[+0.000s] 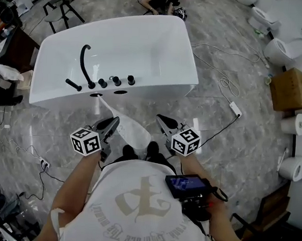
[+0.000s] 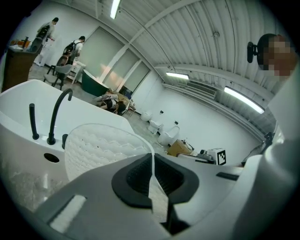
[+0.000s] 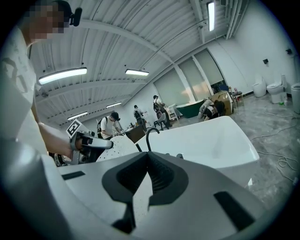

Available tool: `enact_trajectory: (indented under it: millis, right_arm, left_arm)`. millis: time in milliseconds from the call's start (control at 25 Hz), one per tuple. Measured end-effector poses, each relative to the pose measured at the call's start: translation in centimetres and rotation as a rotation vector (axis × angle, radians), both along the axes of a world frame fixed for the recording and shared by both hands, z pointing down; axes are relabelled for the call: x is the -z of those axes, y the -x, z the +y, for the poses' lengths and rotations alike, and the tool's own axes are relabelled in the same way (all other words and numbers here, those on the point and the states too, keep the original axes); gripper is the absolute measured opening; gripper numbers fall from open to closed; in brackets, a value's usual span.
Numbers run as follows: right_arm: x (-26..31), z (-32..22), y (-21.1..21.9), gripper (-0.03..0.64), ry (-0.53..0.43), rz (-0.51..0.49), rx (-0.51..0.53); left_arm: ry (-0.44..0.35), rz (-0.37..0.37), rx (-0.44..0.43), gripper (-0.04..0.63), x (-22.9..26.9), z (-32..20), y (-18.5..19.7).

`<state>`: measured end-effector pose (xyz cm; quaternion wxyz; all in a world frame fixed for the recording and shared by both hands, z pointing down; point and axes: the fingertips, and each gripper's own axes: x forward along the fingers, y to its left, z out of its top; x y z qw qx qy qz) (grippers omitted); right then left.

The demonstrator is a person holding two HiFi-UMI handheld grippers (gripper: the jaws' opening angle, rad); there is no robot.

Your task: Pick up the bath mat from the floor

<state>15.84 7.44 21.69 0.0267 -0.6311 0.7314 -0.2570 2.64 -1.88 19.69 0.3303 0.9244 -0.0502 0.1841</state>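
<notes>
**A:** What is the left gripper (image 1: 111, 124) doing?

**B:** Its fingers are pinched together on the edge of the bath mat (image 1: 126, 122). In the left gripper view the thin white edge runs straight between them, and the bumpy sheet fans out toward 10 o'clock.

**A:** And where is the mat itself?

**B:** It is strung between the two grippers, just ahead of the person's shoes (image 1: 129, 153), at 6 o'clock of the white bathtub (image 1: 145, 46). One corner reaches up across the tub's near wall, below the black faucet (image 1: 86, 73). I cannot tell whether its low end is clear of the floor (image 1: 231, 148).

**A:** And the right gripper (image 1: 161, 120)?

**B:** It sits at 3 o'clock of the mat, with its fingers closed narrow on the mat's other edge. The right gripper view shows the white dotted sheet wedged between them.

**A:** Anything farther right?

**B:** A white cable (image 1: 224, 84) trails over the marbled floor. A cardboard box (image 1: 290, 89) stands at 3 o'clock of the tub, and a toilet (image 1: 285, 49) at about 2 o'clock.
</notes>
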Motion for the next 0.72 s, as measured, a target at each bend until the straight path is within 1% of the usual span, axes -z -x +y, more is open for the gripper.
enact_trajectory:
  millis: [120,400,720]
  right_arm:
    - [0.5,-0.4,0.1,0.006,-0.008,0.006,-0.013]
    - [1.4,0.6,-0.3,0.006,-0.004,0.013,-0.042]
    - [1.2,2.2,-0.3,0.006,0.004,0.012,-0.06]
  left_arm:
    - [-0.028,-0.029,-0.015,0.012,-0.4,-0.6,0.1]
    - [-0.028,-0.053,-0.086,0.013,-0.8,0.7,-1.0]
    - [-0.023,-0.062,-0.126,0.014,-1.1,1.9,-1.6]
